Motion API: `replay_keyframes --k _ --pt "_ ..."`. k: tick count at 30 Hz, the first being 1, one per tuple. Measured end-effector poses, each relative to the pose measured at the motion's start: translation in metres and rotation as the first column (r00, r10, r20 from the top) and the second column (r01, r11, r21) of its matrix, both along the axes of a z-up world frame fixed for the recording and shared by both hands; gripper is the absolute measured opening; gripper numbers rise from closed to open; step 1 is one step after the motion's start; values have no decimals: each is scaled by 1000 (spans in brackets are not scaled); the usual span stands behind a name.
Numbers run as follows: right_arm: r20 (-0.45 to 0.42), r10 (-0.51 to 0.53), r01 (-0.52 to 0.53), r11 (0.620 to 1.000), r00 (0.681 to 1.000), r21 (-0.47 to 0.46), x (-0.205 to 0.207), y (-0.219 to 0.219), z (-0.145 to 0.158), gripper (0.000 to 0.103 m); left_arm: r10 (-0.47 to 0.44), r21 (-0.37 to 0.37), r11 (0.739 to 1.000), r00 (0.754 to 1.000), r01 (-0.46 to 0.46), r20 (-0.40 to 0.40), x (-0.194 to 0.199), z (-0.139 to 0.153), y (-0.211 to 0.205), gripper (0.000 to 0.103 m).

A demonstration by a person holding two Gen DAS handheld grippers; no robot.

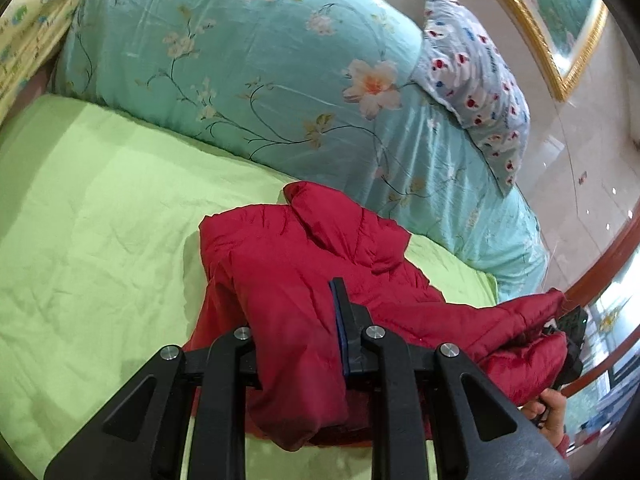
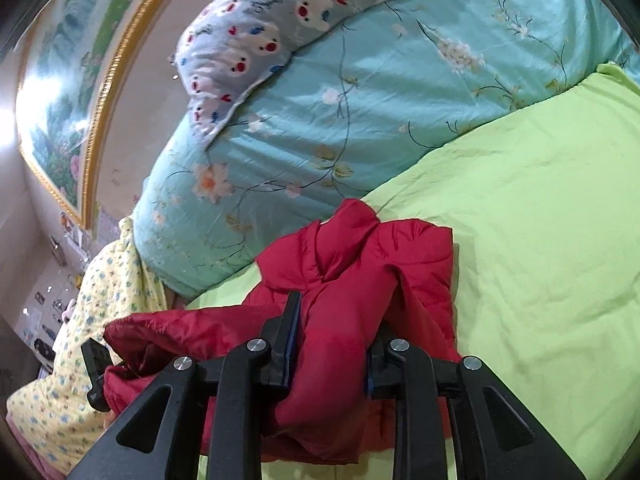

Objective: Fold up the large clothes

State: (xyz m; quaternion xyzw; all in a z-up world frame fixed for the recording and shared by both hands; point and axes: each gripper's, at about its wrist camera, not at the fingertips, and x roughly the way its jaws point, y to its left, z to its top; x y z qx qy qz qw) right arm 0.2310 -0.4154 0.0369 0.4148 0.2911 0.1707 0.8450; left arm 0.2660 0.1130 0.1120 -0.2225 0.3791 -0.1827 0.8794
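Note:
A red puffer jacket (image 1: 304, 248) lies bunched on the lime green bed sheet (image 1: 100, 220). My left gripper (image 1: 296, 312) is shut on a fold of it, and red fabric drapes over the left finger and hides it. To the right, my right gripper (image 1: 572, 332), held by a hand (image 1: 548, 408), grips the other end. In the right wrist view the red jacket (image 2: 400, 252) fills the gap of my right gripper (image 2: 340, 320), which is shut on it. The left gripper (image 2: 96, 368) shows at the jacket's far left end. The stretch between both grippers is lifted off the green sheet (image 2: 540, 240).
A turquoise floral quilt (image 1: 240, 60) is piled along the far side of the bed, with a grey printed pillow (image 1: 476, 80) on it. A yellow patterned blanket (image 2: 80, 340) lies at one end. A gold-framed picture (image 1: 560, 32) hangs on the wall. A wooden bed edge (image 1: 600, 264) runs on the right.

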Motion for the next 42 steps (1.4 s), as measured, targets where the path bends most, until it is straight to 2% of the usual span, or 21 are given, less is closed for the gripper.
replay_keyframes --k 4,9,13,32,42 --pt "-40 -23 25 999 999 26 28 0 -12 25 12 -37 999 999 -14 -48 29 -15 3 19" --pt "-100 -76 80 996 992 38 62 0 -33 27 47 -18 999 993 -49 -108 66 -36 0 20" --pt "-137 -104 110 993 985 41 84 -1 -52 27 60 -35 997 989 -65 -136 88 -56 0 21" --pt "-193 -193 195 981 962 -8 151 11 -99 27 121 28 993 974 -118 -193 158 -109 -17 23" --pt "-207 -216 216 976 954 -21 173 15 -112 27 134 22 991 975 -133 -179 173 -117 -20 23"
